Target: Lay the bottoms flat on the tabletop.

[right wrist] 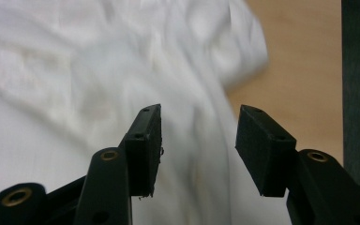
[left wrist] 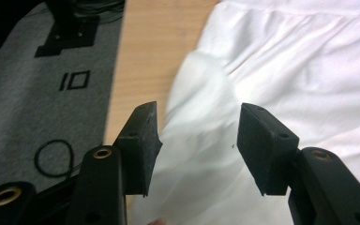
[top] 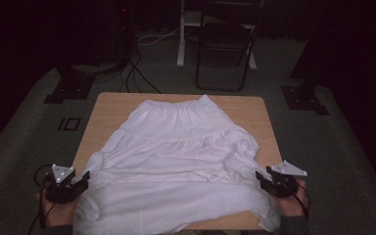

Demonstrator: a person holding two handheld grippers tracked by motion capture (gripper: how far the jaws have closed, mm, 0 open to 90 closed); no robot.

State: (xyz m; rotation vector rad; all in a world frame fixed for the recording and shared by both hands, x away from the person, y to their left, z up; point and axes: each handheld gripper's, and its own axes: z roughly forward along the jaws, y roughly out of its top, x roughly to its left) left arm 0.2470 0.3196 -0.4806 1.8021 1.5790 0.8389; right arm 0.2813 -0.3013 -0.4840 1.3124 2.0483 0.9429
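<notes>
Overhead, chair (top: 223, 46) beyond table (top: 259, 110), skirt (top: 181, 147)

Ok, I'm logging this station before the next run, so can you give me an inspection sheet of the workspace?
Surface: wooden table, mostly covered.
Job's things: white skirt spread flat, waistband at the far edge, hem folded over and hanging off the near edge.
Clutter: nothing seen.
Tongs: left tongs and right tongs open, over the skirt's sides, gripping nothing.
Cables: black cables on the floor beyond the table.
Surroundings: folding chair, grey carpet, dark room.
</notes>
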